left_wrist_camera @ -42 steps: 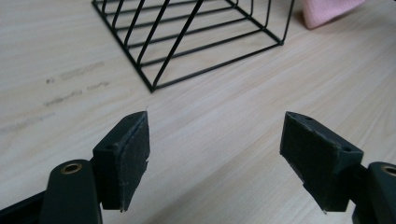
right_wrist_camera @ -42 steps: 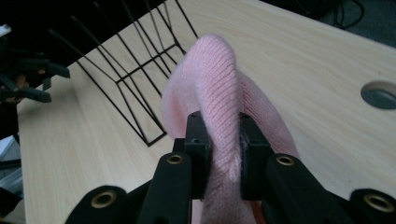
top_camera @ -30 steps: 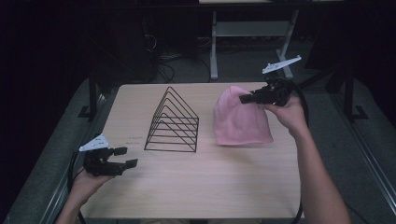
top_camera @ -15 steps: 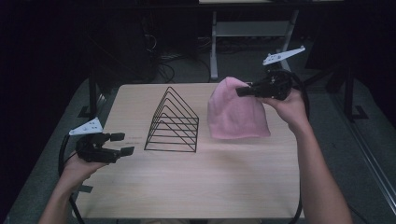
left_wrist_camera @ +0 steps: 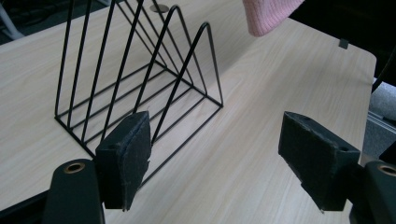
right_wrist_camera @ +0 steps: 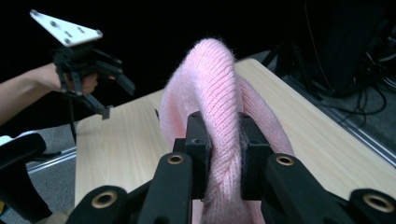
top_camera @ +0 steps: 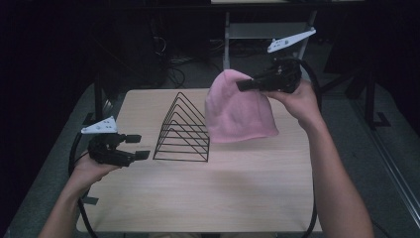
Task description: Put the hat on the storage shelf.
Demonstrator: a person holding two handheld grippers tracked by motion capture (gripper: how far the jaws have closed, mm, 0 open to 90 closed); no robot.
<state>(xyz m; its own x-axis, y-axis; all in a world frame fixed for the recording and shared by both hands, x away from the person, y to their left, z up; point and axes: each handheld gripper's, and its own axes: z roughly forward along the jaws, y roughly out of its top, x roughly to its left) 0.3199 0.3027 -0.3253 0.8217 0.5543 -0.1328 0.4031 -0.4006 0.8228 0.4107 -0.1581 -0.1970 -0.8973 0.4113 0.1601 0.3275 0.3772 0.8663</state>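
While the right gripper view confirms the right gripper (right_wrist_camera: 219, 154) pinching the raised pink beanie (top_camera: 237, 106), the left gripper (top_camera: 132, 147) hovers spread beside the wire rack (top_camera: 184, 130).

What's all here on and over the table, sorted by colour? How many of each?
Pink: 1, the knitted hat, held up by the right gripper.
Black: 3, the wire rack standing on the table, the right gripper, and the left gripper, which is open.
Total: 4
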